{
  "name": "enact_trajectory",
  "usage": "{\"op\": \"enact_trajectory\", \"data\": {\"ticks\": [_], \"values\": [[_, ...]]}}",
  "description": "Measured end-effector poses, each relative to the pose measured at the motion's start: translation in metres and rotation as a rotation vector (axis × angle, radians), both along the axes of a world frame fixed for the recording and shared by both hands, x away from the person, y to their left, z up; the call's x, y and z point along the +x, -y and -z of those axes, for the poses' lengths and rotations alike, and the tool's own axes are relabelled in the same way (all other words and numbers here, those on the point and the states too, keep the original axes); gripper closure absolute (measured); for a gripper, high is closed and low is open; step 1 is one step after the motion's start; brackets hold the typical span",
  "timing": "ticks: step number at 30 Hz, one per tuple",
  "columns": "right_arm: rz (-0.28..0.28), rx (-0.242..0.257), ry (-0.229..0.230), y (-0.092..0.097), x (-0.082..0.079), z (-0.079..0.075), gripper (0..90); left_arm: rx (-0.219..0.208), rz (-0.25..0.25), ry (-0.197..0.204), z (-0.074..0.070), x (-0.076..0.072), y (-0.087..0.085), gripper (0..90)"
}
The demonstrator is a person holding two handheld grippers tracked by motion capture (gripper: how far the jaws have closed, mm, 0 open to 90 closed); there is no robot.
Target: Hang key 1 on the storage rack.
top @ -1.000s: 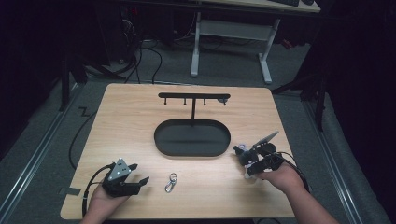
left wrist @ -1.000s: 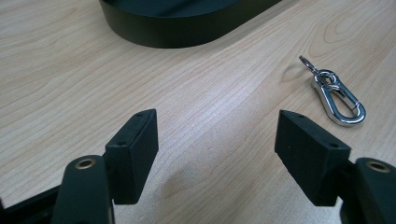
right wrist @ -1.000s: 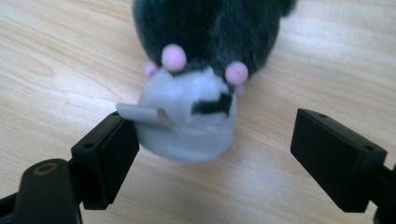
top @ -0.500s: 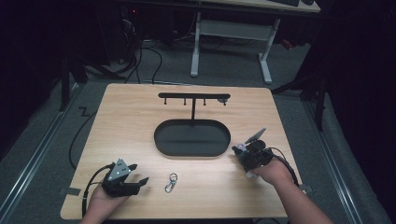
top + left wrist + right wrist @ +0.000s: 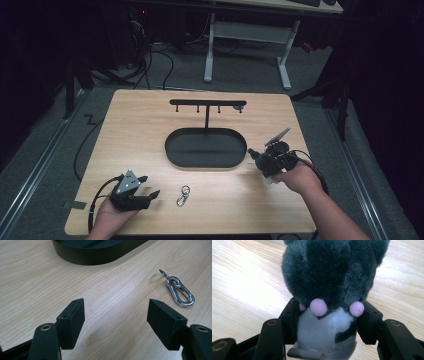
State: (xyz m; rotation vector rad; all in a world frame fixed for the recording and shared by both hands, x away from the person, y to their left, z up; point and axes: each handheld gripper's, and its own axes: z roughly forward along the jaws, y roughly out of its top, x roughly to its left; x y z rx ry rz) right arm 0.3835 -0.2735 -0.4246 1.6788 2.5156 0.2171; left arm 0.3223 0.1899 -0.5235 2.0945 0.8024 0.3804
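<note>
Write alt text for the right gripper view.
A grey and white plush toy with small pink pompoms is clamped between the right gripper's two black jaws. Behind it lies the light wooden table.

Overhead table [image 5: 150, 125] view; two close gripper-mounted views

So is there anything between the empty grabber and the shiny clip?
No, nothing visible. The left gripper is open, and only bare wooden table lies between it and the silver carabiner clip, off to one side.
</note>
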Motion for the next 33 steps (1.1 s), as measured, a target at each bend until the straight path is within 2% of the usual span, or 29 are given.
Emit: {"op": "enact_trajectory", "data": {"ticks": [7,8,11,12,22,33], "values": [[-0.021,0.019,0.021,-0.008,0.006,-0.02,45.1,0.001,0.001,0.0,0.0,0.0,-0.001,31.0],[-0.02,0.023,0.026,-0.011,0.008,-0.027,45.1,-0.001,0.0,0.002,0.0,0.0,-0.001,31.0],[-0.022,0.021,0.026,-0.014,0.01,-0.031,45.1,-0.002,0.0,0.001,0.0,0.0,-0.001,30.9],[-0.038,0.018,0.032,-0.018,0.013,-0.035,45.1,0.0,0.001,-0.001,0.0,0.0,-0.001,30.9],[-0.068,0.011,0.049,-0.034,0.025,-0.051,45.1,-0.004,-0.001,0.003,-0.001,0.0,-0.002,30.9],[-0.085,0.014,0.057,-0.043,0.036,-0.068,45.2,-0.003,0.001,0.002,-0.001,0.0,-0.002,31.0]]}}
